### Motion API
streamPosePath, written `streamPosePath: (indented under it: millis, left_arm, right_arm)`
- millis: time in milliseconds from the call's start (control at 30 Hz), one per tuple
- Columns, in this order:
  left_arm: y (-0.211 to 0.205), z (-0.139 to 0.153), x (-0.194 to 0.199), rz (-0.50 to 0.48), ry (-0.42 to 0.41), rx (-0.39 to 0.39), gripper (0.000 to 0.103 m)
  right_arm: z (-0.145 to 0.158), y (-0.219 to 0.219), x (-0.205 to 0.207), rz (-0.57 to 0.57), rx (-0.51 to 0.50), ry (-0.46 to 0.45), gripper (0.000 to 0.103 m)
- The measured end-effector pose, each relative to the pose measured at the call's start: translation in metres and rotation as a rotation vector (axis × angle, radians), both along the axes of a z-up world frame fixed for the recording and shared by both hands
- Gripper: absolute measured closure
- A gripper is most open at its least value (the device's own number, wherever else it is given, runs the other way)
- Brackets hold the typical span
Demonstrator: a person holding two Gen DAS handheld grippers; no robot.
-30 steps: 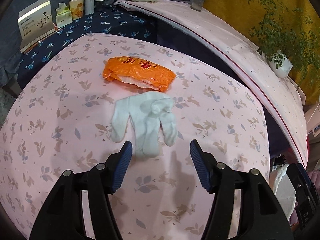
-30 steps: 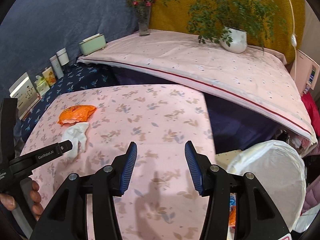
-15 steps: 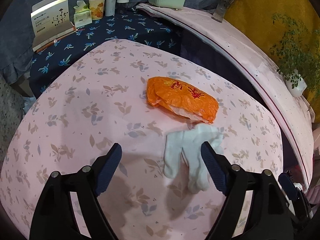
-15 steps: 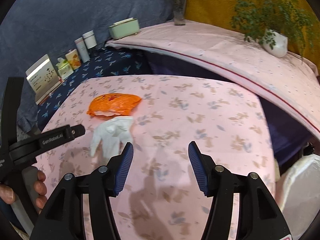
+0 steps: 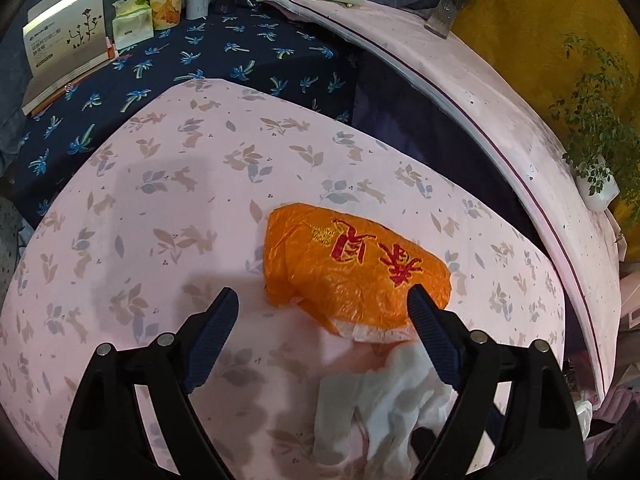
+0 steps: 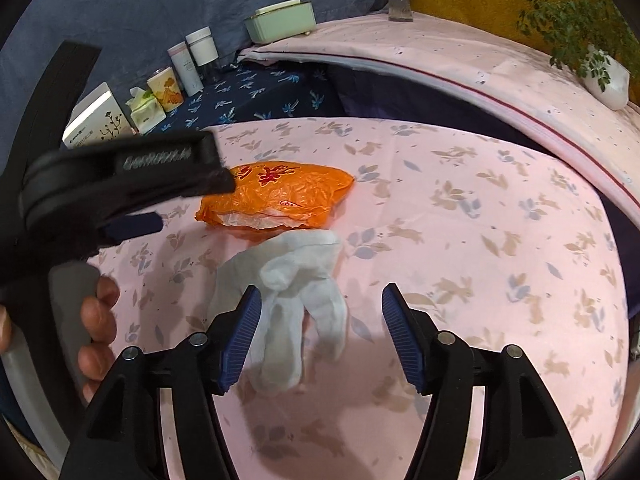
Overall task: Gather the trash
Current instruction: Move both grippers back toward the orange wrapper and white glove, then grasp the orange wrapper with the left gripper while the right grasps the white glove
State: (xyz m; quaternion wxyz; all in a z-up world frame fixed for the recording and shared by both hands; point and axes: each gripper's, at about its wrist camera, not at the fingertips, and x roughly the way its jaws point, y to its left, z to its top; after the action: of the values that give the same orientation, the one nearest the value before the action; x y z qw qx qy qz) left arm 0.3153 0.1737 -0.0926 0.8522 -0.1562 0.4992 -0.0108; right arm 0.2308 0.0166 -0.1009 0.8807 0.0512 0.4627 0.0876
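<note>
An orange plastic bag [image 5: 352, 268] with red characters lies on the pink floral tablecloth [image 5: 160, 200]. My left gripper [image 5: 322, 306] is open, its jaws wide, just in front of the bag. A crumpled white glove [image 5: 384, 408] lies below the bag, partly behind my right finger. In the right wrist view the bag [image 6: 280, 196] sits behind the white glove [image 6: 296, 288]. My right gripper [image 6: 322, 308] is open and empty, with the glove's fingers between its tips. The left gripper [image 6: 120, 184] and the hand holding it show at the left.
A dark blue patterned cloth [image 5: 200, 60] at the back holds a booklet box [image 5: 64, 40], a tissue pack [image 5: 132, 20], cans and bottles. A raised pink-covered surface [image 6: 460, 64] runs along the right with a green box [image 6: 280, 20], a vase and a potted plant [image 6: 600, 72].
Both grippers have moved closer. The left one shifted from the glove up to the orange bag. The right one swung left and forward over the glove.
</note>
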Motion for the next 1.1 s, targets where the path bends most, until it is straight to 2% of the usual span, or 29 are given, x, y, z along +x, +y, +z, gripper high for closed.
streamPosePath:
  millis: [133,300,333,400,467,500,533,600,667,867,1100]
  left_arm:
    - [-0.006,-0.013,0.022,-0.024,0.029,-0.009,0.021]
    - [-0.013,-0.024,0.030,-0.070,0.048,-0.016,0.025]
    - [-0.014,-0.025,0.030,-0.078,0.048,-0.012,0.028]
    - [-0.017,-0.026,0.028,-0.088,0.041,-0.003,0.035]
    - [-0.018,-0.026,0.026,-0.099,0.034,-0.003,0.048]
    - [-0.018,-0.026,0.025,-0.103,0.034,-0.007,0.051]
    - [-0.018,-0.026,0.023,-0.106,0.032,-0.011,0.057]
    - [-0.020,-0.025,0.020,-0.116,0.028,-0.011,0.062]
    - [-0.023,-0.024,0.016,-0.135,0.020,-0.007,0.074]
    - [-0.039,-0.022,-0.001,-0.174,0.017,0.003,0.080]
    - [-0.059,-0.019,-0.030,-0.202,0.031,-0.016,0.082]
  right_arm:
    - [-0.012,0.007,0.012,-0.011,-0.012,0.013,0.042]
    - [-0.025,0.005,0.019,-0.019,-0.005,0.039,0.044]
    - [-0.027,0.005,0.019,-0.014,-0.009,0.044,0.051]
    - [-0.028,0.007,0.019,-0.009,-0.028,0.033,0.058]
    - [-0.029,0.009,0.019,0.008,-0.032,0.032,0.068]
    - [-0.029,0.010,0.019,0.012,-0.030,0.033,0.075]
    - [-0.028,0.010,0.019,0.011,-0.031,0.032,0.076]
    - [-0.029,0.009,0.018,0.011,-0.029,0.030,0.080]
    - [-0.028,0.006,0.015,0.004,-0.021,0.032,0.083]
    - [-0.026,-0.013,0.000,-0.040,-0.010,0.043,0.088]
    - [-0.013,-0.048,-0.024,-0.114,-0.013,0.034,0.089]
